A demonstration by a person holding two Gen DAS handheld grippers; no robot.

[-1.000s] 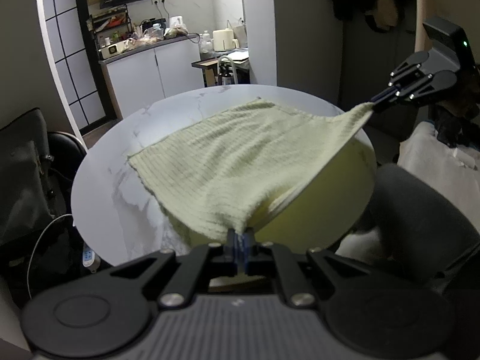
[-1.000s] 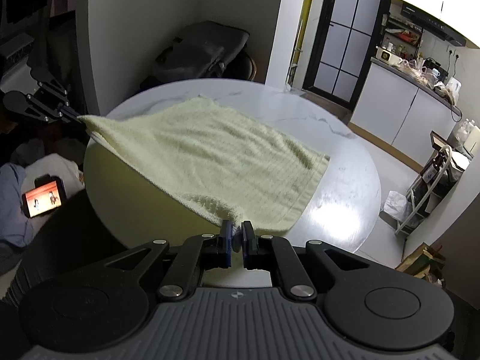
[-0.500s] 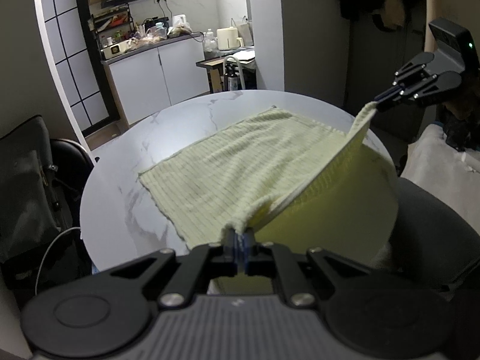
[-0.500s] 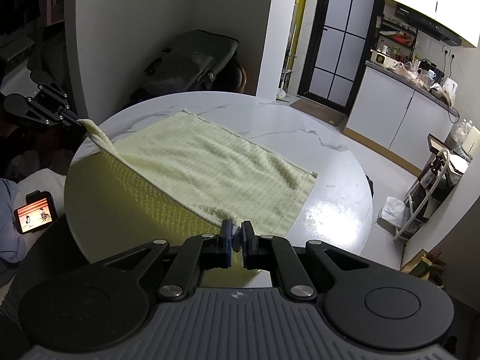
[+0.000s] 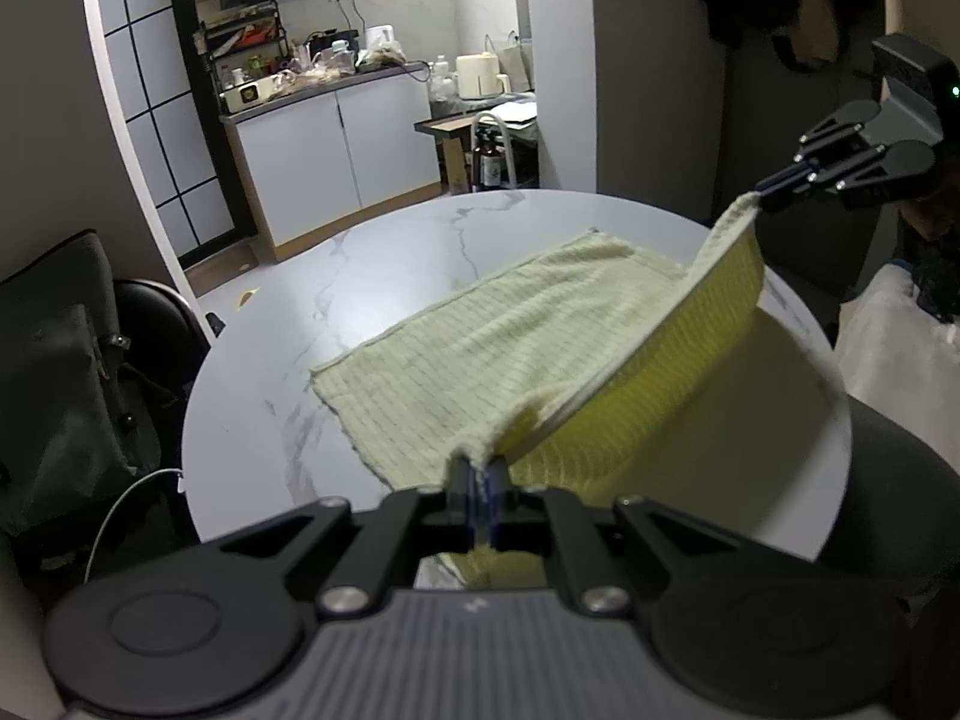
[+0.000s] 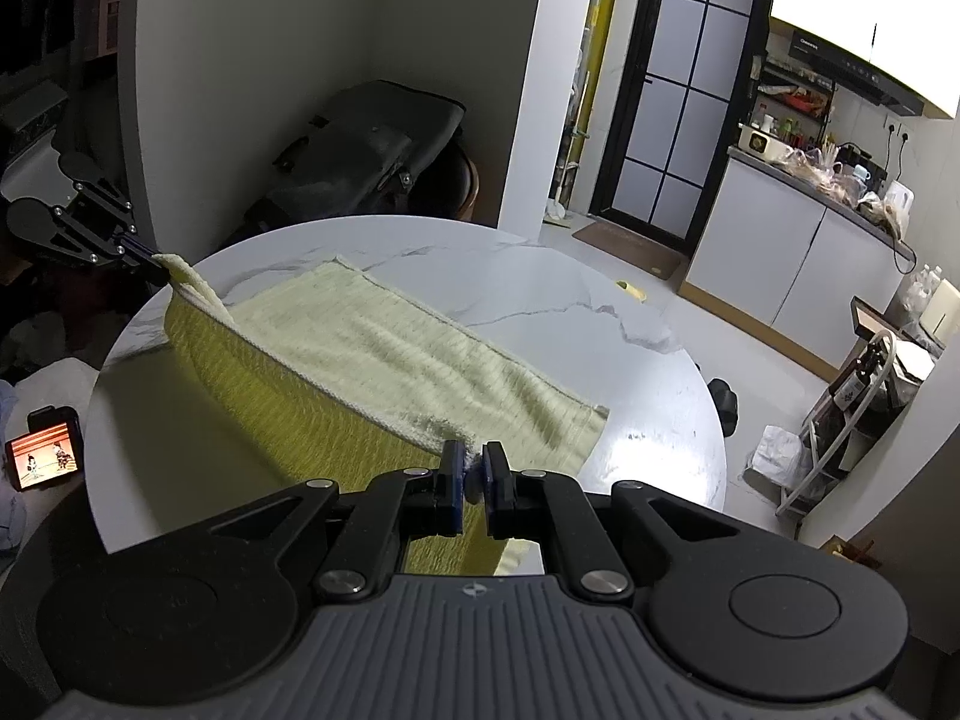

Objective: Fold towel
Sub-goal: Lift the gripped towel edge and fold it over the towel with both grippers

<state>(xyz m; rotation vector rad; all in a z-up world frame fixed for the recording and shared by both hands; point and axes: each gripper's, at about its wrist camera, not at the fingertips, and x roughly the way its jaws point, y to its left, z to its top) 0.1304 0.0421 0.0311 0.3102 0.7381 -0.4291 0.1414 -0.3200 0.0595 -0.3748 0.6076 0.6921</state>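
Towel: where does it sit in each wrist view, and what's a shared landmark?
Left wrist: towel spans centre to right, near edge lifted between left tongs and right tongs.
Right wrist: towel centre-left.
Shared landmark: the round marble table.

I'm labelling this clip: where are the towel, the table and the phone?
towel (image 5: 480, 336): left wrist view, flat top face.
table (image 6: 540, 276): right wrist view, bare marble top.
phone (image 6: 48, 461): right wrist view, lit screen.
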